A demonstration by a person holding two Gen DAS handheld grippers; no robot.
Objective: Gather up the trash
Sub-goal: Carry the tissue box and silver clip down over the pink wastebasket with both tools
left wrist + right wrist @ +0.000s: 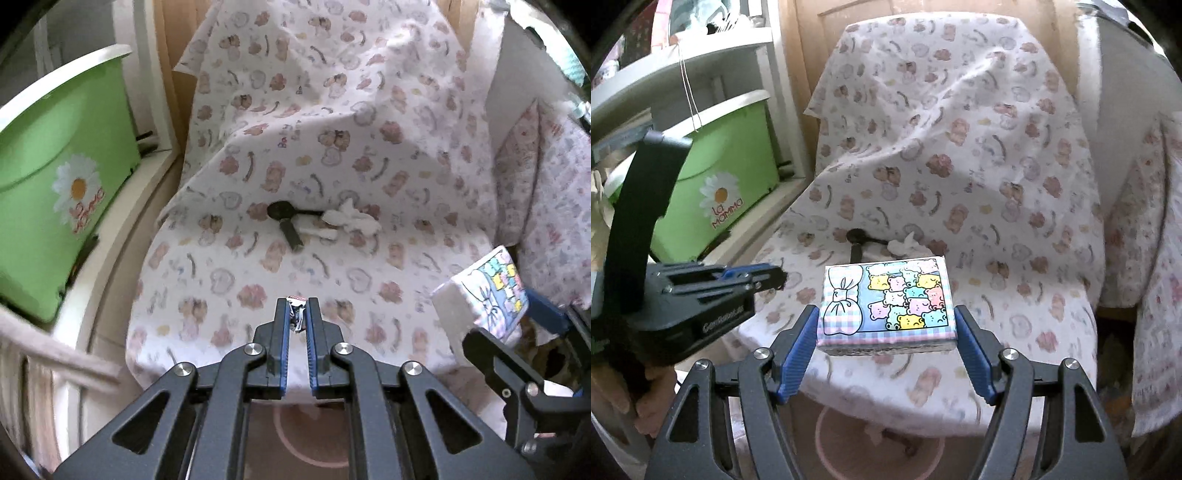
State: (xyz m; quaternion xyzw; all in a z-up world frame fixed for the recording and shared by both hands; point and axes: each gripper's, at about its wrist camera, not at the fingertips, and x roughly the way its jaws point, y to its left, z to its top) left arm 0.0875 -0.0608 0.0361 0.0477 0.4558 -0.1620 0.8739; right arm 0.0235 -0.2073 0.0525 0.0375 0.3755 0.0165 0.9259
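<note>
My left gripper (297,312) is shut on a small crumpled wrapper (296,309) above the front of a chair seat; it also shows side-on in the right wrist view (775,277). My right gripper (886,317) is shut on a tissue pack (886,304) printed with pastel bears, held above the seat; the pack also shows in the left wrist view (487,293). A crumpled white tissue (349,219) lies on the seat beside a dark folding tool (286,221), ahead of both grippers, also seen in the right wrist view (905,244).
The chair is draped in a printed sheet (332,129). A green plastic bin (62,177) with a daisy stands on a shelf to the left. Printed fabric (1145,240) hangs at the right. A pink round base (879,443) sits under the chair.
</note>
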